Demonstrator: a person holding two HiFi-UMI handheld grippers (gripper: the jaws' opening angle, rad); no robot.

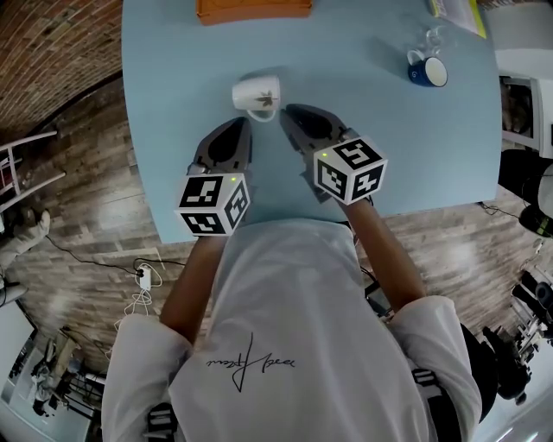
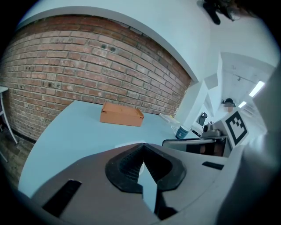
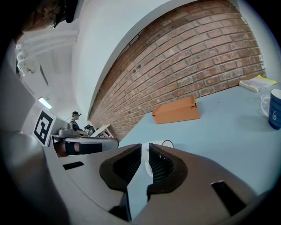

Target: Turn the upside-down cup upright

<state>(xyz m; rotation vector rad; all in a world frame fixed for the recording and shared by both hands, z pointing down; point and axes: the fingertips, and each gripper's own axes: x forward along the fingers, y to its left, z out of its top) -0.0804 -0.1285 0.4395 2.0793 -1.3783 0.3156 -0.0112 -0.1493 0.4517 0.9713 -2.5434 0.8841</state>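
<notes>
A white cup [image 1: 257, 93] sits on the light blue table [image 1: 397, 147], its handle toward me; whether its rim faces down I cannot tell. My left gripper [image 1: 244, 123] rests just short of the cup, jaws shut and empty. My right gripper [image 1: 290, 110] points at the cup's handle side from the right and is open by only a narrow slit, with nothing in it. In the left gripper view the gripper [image 2: 142, 146] hides all but a sliver of the cup [image 2: 124, 145]. In the right gripper view the cup [image 3: 159, 144] peeks over the gripper [image 3: 145, 149].
An orange box [image 1: 253, 9] lies at the table's far edge. A blue mug [image 1: 428, 69] and a clear glass [image 1: 435, 39] stand at the far right, beside a yellow notebook [image 1: 458, 13]. Wooden floor, cables and a brick wall surround the table.
</notes>
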